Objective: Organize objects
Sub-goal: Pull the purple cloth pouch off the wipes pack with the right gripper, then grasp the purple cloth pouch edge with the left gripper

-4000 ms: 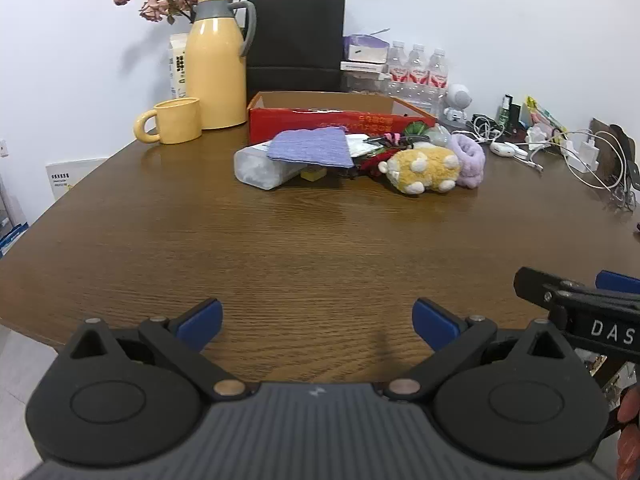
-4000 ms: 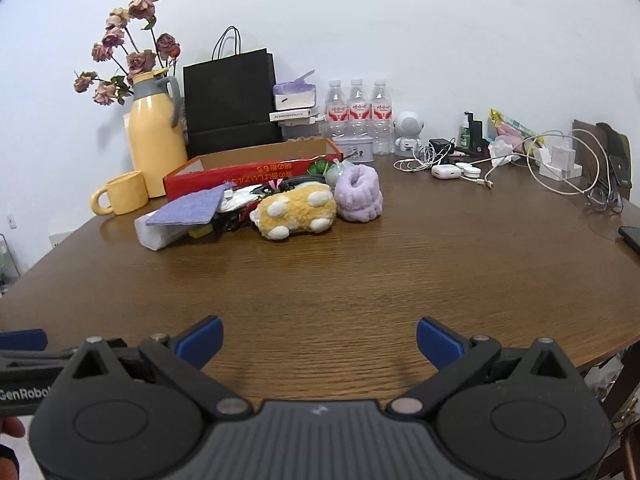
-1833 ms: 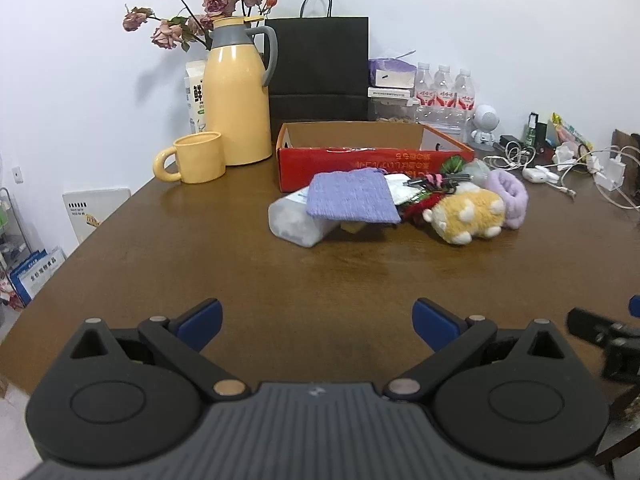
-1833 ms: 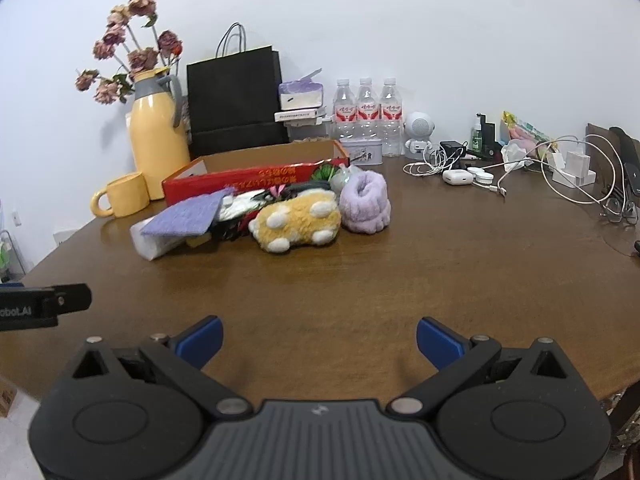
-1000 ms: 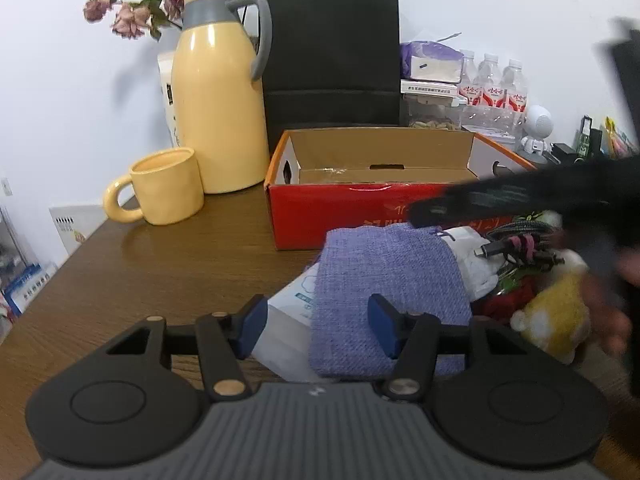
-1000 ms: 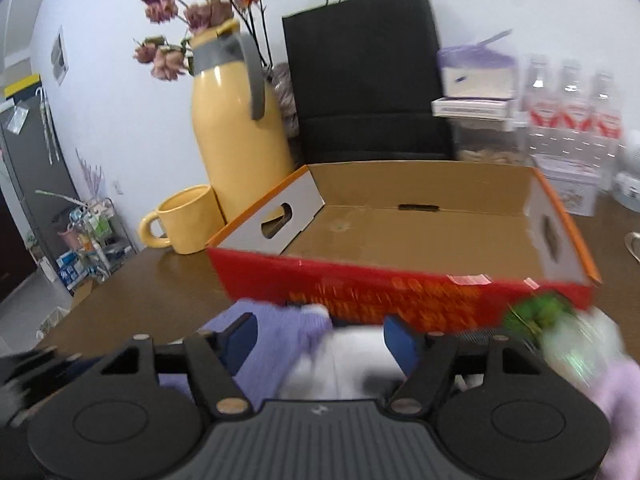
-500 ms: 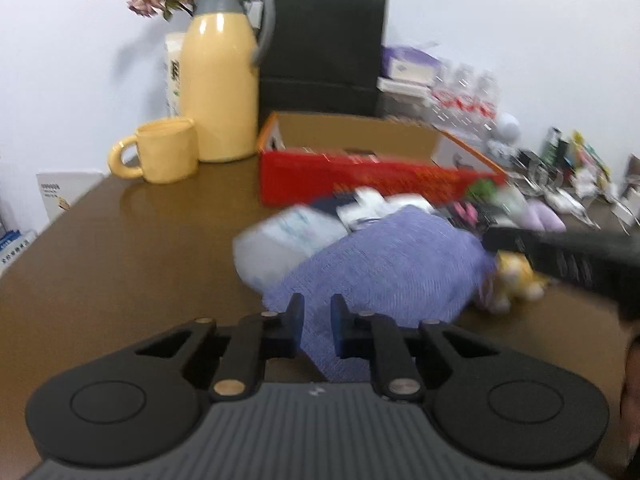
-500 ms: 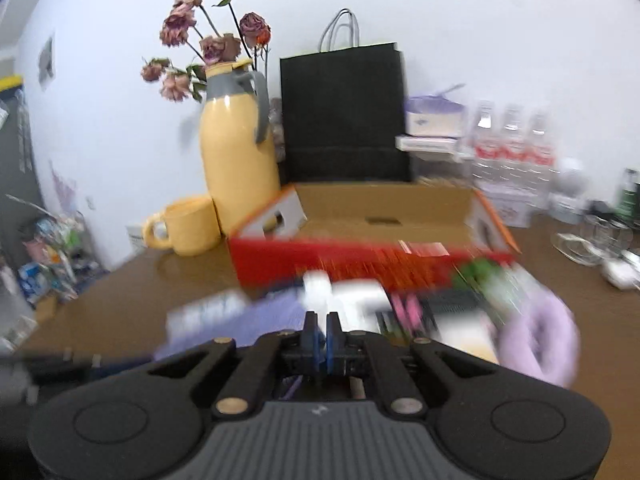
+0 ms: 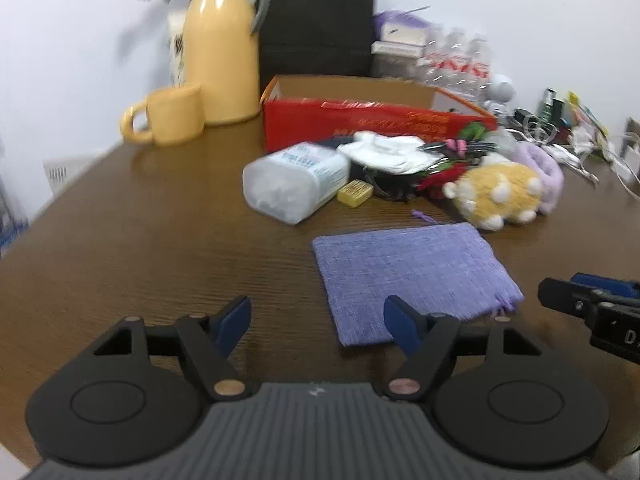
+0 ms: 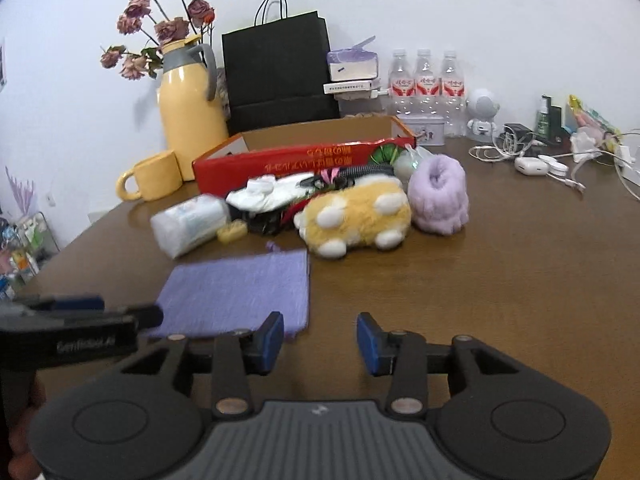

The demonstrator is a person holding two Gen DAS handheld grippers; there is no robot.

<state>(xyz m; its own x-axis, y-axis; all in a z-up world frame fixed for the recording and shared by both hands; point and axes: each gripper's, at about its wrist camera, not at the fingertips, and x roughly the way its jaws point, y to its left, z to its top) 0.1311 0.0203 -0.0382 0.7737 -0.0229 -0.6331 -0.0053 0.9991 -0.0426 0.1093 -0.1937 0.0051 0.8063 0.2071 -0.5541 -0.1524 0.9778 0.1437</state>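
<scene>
A purple cloth pouch (image 9: 412, 276) lies flat on the brown table, in front of the pile; it also shows in the right wrist view (image 10: 236, 296). My left gripper (image 9: 316, 322) is open and empty just short of the pouch's near edge. My right gripper (image 10: 320, 340) is open and empty at the pouch's right corner. The pile holds a clear wipes pack (image 9: 296, 184), white cloth (image 9: 384, 152), a yellow plush (image 10: 356, 216) and a purple fuzzy toy (image 10: 440, 196). The red cardboard box (image 10: 304, 156) stands open behind them.
A yellow jug (image 10: 188, 112) with dried flowers and a yellow mug (image 10: 152, 176) stand back left. A black paper bag (image 10: 280, 72), water bottles (image 10: 426, 80) and cables with chargers (image 10: 536, 160) line the back and right. The table edge runs along the left.
Both grippers were shut on the purple pouch half a second ago; now it lies flat on the table, released, and both grippers have opened and drawn back.
</scene>
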